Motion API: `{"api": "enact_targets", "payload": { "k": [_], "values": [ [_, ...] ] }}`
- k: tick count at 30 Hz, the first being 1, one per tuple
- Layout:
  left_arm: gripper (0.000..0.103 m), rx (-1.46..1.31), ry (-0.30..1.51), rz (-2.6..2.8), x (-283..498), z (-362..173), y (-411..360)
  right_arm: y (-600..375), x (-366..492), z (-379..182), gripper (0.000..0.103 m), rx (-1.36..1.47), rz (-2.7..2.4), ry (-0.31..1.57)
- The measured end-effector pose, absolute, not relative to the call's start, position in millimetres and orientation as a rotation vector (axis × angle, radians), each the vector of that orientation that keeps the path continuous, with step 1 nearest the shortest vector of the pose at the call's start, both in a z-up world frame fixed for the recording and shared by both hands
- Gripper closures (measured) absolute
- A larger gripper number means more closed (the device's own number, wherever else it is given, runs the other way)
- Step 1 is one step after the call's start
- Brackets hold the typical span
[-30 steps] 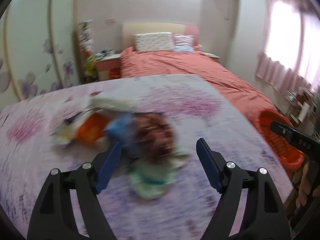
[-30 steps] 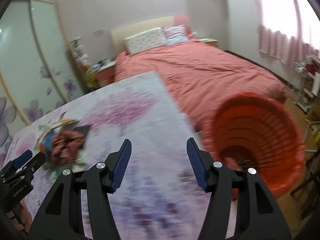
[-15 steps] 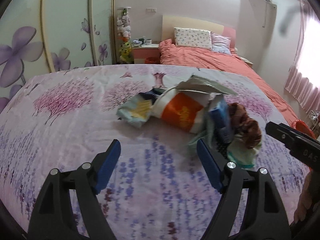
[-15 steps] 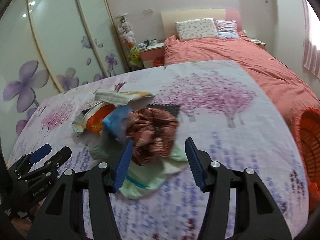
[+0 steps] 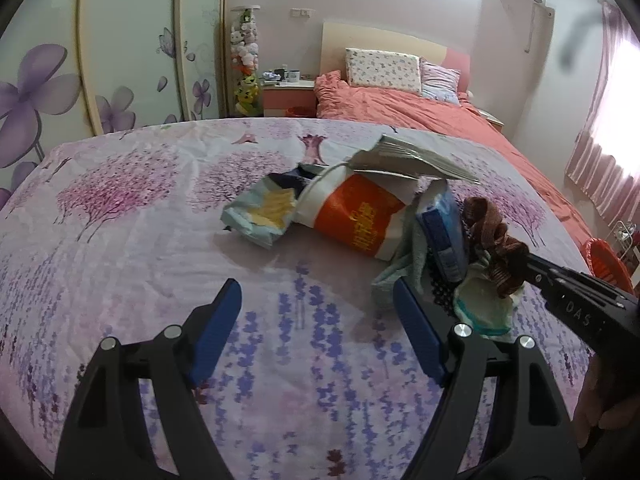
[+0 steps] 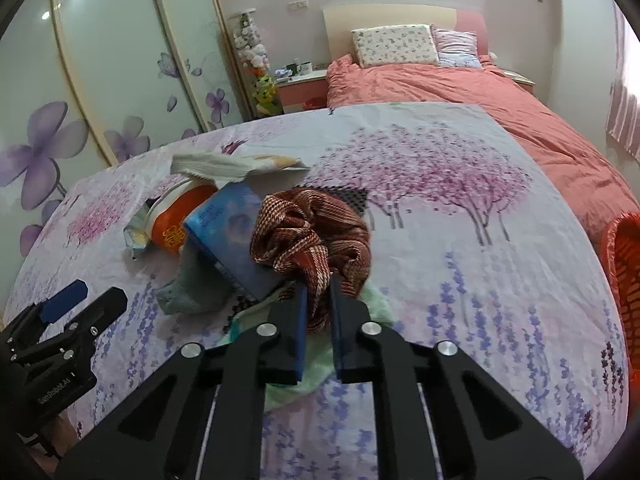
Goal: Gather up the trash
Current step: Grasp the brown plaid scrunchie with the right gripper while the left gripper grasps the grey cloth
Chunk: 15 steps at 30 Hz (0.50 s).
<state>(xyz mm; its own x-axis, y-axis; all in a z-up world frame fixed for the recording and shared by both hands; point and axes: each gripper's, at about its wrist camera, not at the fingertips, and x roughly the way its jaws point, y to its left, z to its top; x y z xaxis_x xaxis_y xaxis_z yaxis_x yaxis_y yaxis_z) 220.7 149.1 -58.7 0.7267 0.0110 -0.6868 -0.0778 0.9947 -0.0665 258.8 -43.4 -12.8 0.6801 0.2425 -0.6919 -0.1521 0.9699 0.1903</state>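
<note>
A pile of trash lies on the purple flowered sheet point(image 5: 120, 240). It holds a brown checked cloth point(image 6: 316, 232), a blue packet point(image 6: 228, 232), an orange and white cup point(image 5: 356, 220), a pale snack bag point(image 5: 260, 212), a grey wrapper point(image 5: 404, 156) and green cloths point(image 5: 484, 308). My right gripper point(image 6: 319, 286) is shut on the lower edge of the brown checked cloth point(image 5: 500, 240). My left gripper point(image 5: 316, 320) is open and empty, just in front of the pile, left of the right gripper.
An orange basket point(image 6: 624, 272) stands off the right edge of the sheet; it also shows in the left wrist view point(image 5: 604, 260). A bed with a coral cover point(image 5: 420, 108) lies behind. Wardrobe doors with purple flowers point(image 5: 60, 80) line the left wall.
My right gripper has swung from the orange basket to the pile and closed on the brown cloth. My left gripper has shifted left of the pile and stayed open.
</note>
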Motion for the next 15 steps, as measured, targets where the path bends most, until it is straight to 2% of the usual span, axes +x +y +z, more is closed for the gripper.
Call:
{"api": "enact_targets", "payload": {
  "k": [8, 15],
  "values": [
    [0.03, -0.081, 0.777, 0.0, 232.2, -65.2, 123.5, -87.0, 255.2, -9.5, 0.096, 0.179, 0.123, 0.77],
    [0.044, -0.048, 0.807, -0.003, 248.6, -75.7, 104.2, -106.1, 250.0, -11.0, 0.096, 0.198, 0.103, 0.772]
  ]
}}
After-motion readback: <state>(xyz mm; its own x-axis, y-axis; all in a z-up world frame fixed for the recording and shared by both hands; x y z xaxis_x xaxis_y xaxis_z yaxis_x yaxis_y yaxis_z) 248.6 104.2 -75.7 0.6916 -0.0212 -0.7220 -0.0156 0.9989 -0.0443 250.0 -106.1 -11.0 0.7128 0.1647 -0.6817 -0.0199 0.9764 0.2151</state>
